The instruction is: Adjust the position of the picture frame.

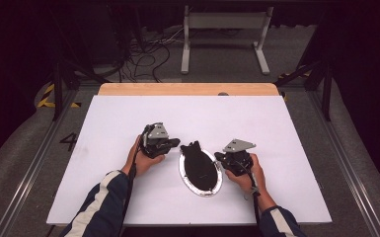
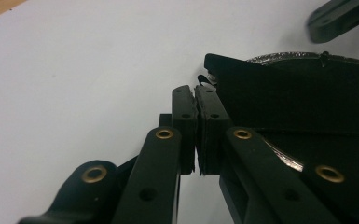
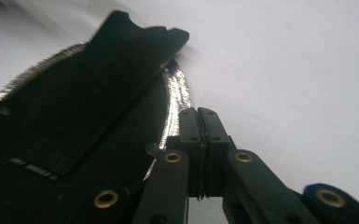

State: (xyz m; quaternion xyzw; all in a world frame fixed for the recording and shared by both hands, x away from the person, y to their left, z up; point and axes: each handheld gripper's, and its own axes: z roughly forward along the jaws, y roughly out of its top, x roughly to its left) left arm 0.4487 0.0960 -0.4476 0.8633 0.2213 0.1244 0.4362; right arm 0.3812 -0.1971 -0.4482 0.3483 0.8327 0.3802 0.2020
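An oval silver-rimmed plate (image 1: 216, 183) lies at the middle of the white board, and a flat black piece (image 1: 196, 160) with a notched far end rests on it. My left gripper (image 1: 173, 143) is shut, just left of the piece's far end (image 2: 284, 88); its jaws (image 2: 196, 93) press together beside that end with nothing seen between them. My right gripper (image 1: 219, 157) is shut at the plate's right side. In the right gripper view the closed jaws (image 3: 198, 114) sit against the shiny rim (image 3: 175, 93), beside the black piece (image 3: 98, 88).
The white board (image 1: 128, 118) covers a wooden table whose back edge (image 1: 187, 89) shows. Behind it on the floor are cables (image 1: 145, 61) and a white stand (image 1: 224, 34). The right gripper's jaw (image 2: 340, 16) reaches into the left gripper view at top right.
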